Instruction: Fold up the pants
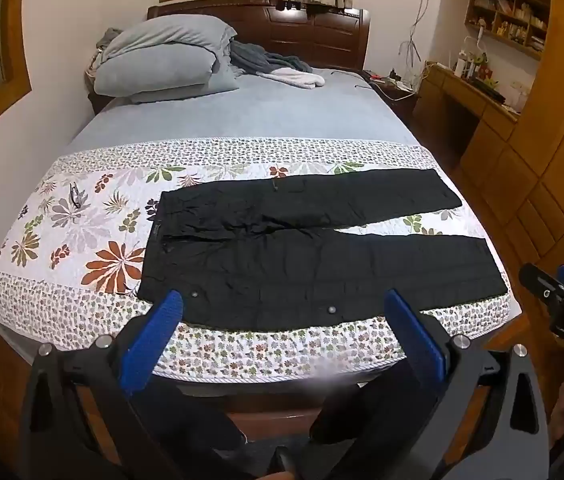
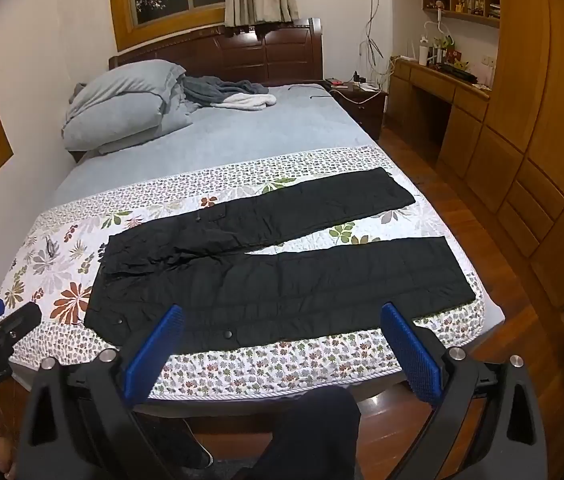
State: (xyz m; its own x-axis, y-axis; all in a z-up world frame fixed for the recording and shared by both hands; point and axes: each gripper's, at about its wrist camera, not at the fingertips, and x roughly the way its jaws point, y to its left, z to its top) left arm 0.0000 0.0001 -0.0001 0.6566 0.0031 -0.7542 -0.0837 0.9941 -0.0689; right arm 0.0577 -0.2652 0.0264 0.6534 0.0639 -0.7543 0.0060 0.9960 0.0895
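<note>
We held the left hand-held gripper point(image 1: 282, 312) and the right hand-held gripper point(image 2: 282, 326) spread wide and holding nothing, above the foot edge of the bed point(image 1: 265, 116). The black pants point(image 1: 314, 248) lay flat and unfolded across the floral quilt point(image 1: 81, 232), waistband left, legs parted toward the right edge beside open wooden floor point(image 2: 454, 184). The dark fabric hid most of its detail.

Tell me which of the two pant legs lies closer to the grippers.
The near leg, along the foot-end edge of the quilt. The far leg lies beyond it toward the pillows, angled away past a wedge of quilt.
</note>
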